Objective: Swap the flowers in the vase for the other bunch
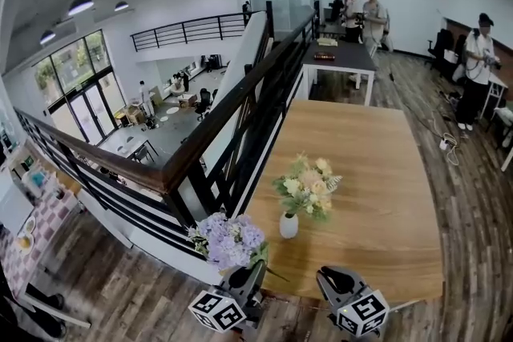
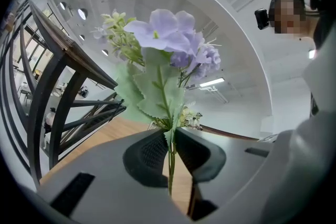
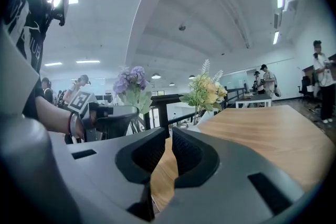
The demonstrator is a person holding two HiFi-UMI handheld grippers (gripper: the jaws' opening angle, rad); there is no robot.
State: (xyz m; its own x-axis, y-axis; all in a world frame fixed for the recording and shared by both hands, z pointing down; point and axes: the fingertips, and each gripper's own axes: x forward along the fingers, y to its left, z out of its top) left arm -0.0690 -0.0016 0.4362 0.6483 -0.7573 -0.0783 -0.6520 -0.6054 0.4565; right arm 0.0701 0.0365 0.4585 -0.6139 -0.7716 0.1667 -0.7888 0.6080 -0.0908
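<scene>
The left gripper (image 1: 243,276) has its jaws clamped tight on the thin green stems of the purple bunch (image 1: 228,240), flowers upright, held just off the near-left corner of the wooden table (image 1: 377,172). The right gripper (image 1: 341,283) hangs at the table's near edge with its jaws pressed together and nothing between them. The white vase (image 1: 288,226) stands upright close to that near-left corner, a little in from the left edge, and the yellow bunch (image 1: 309,184) sits in it, so the swap looks to be at its opening step: new flowers in hand, old ones not yet pulled. The next move probably falls to the right gripper, which would have to part its jaws, close on the yellow stems just above the vase's mouth and draw them straight up so that the light vase doesn't tip or ride up with them. The tabletop is otherwise bare pale wood. A black railing (image 1: 240,108) runs along its left edge above a lower hall, a plank floor (image 1: 473,204) lies to the right, and beyond the far edge people (image 1: 373,12) stand by a dark table (image 1: 341,56).
</scene>
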